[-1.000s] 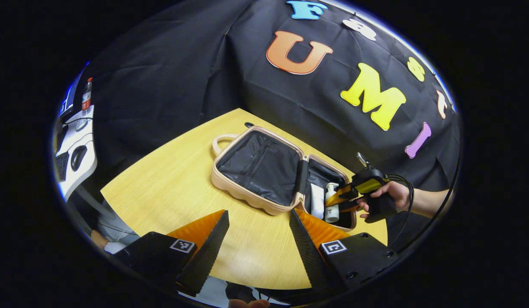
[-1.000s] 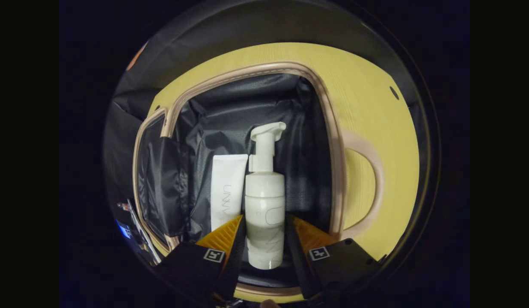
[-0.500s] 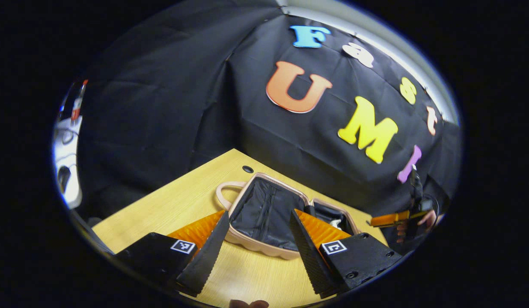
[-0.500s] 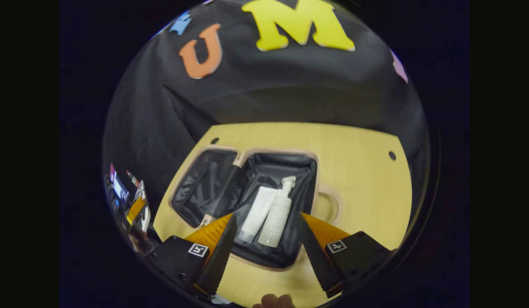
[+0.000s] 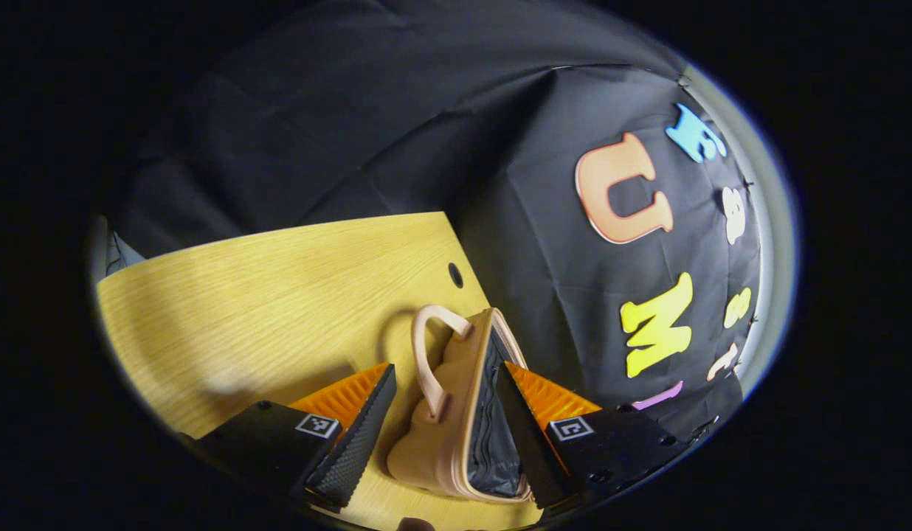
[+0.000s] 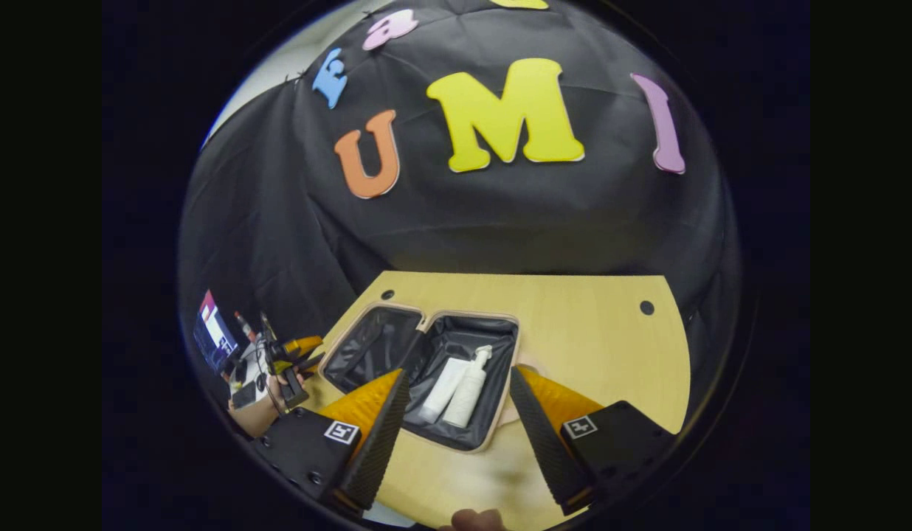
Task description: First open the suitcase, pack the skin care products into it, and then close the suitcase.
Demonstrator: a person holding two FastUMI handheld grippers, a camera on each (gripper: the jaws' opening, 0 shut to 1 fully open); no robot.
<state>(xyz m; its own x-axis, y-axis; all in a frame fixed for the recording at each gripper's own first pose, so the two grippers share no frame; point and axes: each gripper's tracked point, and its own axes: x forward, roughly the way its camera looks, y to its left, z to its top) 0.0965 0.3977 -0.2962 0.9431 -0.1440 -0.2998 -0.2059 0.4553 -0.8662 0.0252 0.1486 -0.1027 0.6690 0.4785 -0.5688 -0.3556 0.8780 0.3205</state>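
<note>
**Both products packed; case open, closing step at hand**

Suitcase (image 6: 426,369) lies opened flat on the desk (image 6: 596,332), both halves lined in dark fabric. In the right gripper view the right-hand half holds two white skin care items side by side, touching or nearly so: a tube (image 6: 441,389) and a pump bottle (image 6: 467,391), both lying down, pump head pointing toward the booth wall. The left-hand half looks empty. No other products visible on the desk.

Right hand-held gripper (image 6: 456,428): fingers spread wide, nothing between them, raised well above the case and looking down over its near rim.

Left hand-held gripper (image 5: 441,420): fingers spread wide, straddling the edge of the empty half with the carry handle (image 5: 426,354) between them. Neither finger is seen pressing on the shell; whether one pad touches it, cannot tell. In the right gripper view this gripper, in its hand (image 6: 282,380), appears near the case's left edge.

Judgement: packing looks complete; the step in hand is the close. Next move calls for the left gripper to take the free rim or handle of the empty half and swing it over on the hinge onto the loaded half. The pump head stands proud of the bottle, so watch that it clears the lining and rim as the halves meet.
</note>
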